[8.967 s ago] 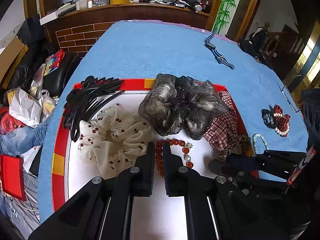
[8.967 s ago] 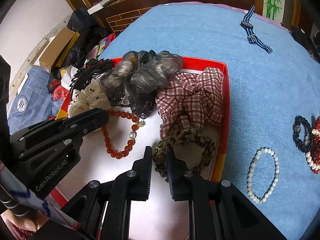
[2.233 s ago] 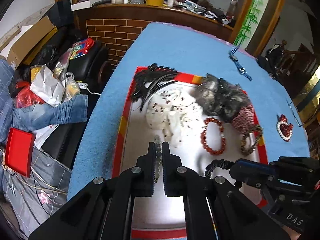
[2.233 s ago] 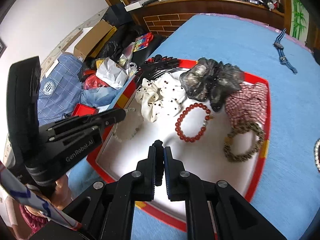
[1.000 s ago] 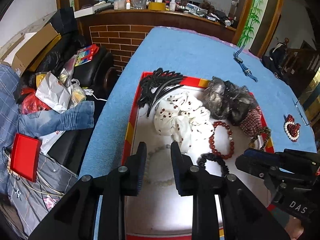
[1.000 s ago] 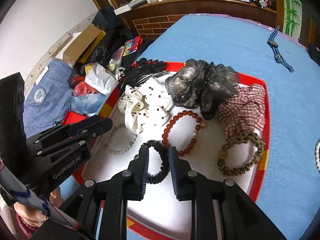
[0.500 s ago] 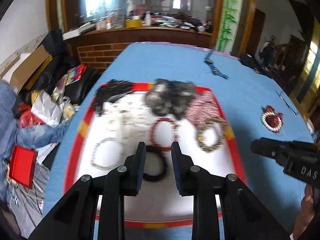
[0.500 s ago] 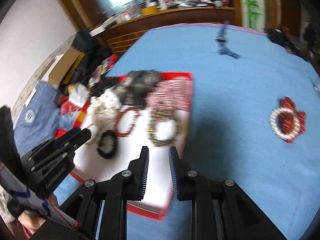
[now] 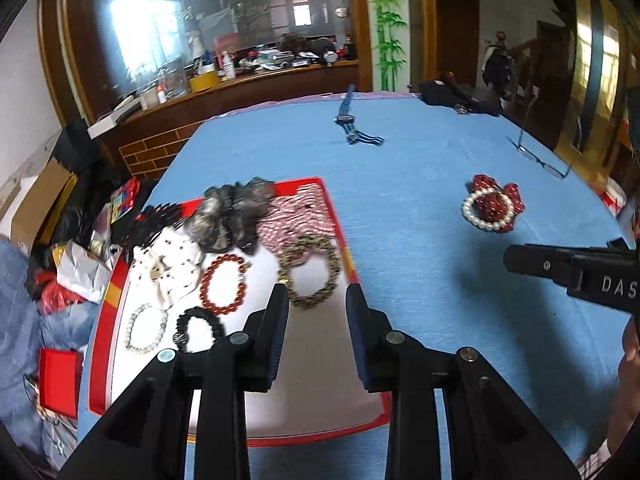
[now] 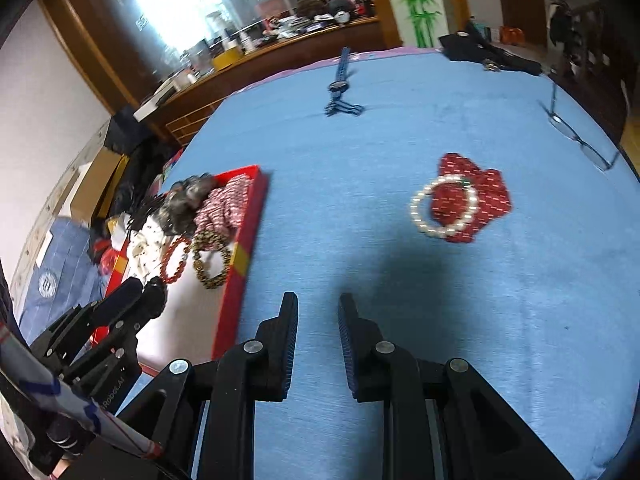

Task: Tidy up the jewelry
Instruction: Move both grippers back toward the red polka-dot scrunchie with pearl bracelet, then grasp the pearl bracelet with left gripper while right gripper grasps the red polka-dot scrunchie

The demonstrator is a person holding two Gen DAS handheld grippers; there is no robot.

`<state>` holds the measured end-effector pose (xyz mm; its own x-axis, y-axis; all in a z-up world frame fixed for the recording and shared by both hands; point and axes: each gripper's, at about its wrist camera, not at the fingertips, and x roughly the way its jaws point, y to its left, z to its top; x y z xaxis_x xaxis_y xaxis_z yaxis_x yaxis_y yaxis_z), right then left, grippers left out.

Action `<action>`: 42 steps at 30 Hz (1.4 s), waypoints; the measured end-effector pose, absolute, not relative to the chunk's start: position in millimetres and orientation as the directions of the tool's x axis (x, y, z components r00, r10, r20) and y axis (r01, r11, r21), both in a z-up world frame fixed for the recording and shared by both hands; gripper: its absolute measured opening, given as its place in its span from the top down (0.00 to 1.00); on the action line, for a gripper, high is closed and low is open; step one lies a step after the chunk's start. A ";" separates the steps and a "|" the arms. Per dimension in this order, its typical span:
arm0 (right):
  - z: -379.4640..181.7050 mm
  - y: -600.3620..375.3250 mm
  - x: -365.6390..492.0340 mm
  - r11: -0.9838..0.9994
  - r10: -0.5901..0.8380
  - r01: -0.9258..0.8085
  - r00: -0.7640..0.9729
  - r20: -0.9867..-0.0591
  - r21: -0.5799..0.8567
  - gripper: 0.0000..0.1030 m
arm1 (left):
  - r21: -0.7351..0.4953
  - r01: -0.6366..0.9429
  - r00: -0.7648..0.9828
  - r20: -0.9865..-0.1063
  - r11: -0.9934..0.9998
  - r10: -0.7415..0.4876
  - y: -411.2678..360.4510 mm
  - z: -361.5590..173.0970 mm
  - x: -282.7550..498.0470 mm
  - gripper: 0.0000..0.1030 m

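Jewelry mostly sits in the red-rimmed white tray; nothing is in either gripper. Left gripper hangs over the tray's right edge, jaws opening, gap between them empty. Just beyond its fingertips lies a leopard-print beaded bracelet, then a red bead bracelet, a black coiled hair tie and a pale pearl bracelet toward the tray's left. Farther back in the tray: white spotted scrunchie, grey sheer scrunchie, red-and-white checked scrunchie, black hair claw.

Right gripper is over bare blue cloth of the counter, jaws apart with nothing between, tray well off to its left. Ahead and to the right, a white pearl bracelet lies on top of a dark red patterned scrunchie, both outside the tray. Farther off on the counter: blue striped watch, and thin-framed glasses near the right edge.
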<state>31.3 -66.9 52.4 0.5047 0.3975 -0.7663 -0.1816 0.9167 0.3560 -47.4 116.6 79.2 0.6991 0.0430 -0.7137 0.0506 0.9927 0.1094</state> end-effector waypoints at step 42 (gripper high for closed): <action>17.6 -238.9 33.4 0.856 0.390 0.066 0.568 -0.724 0.513 0.79 | 0.064 0.437 0.508 -0.841 0.897 -0.188 -67.1 27.3 60.7 0.70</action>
<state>33.4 -238.9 17.6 0.5682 0.3903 -0.7245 0.0664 0.8558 0.5131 60.7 -67.1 27.3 0.5081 -0.1878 -0.8406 0.4373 0.8971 0.0639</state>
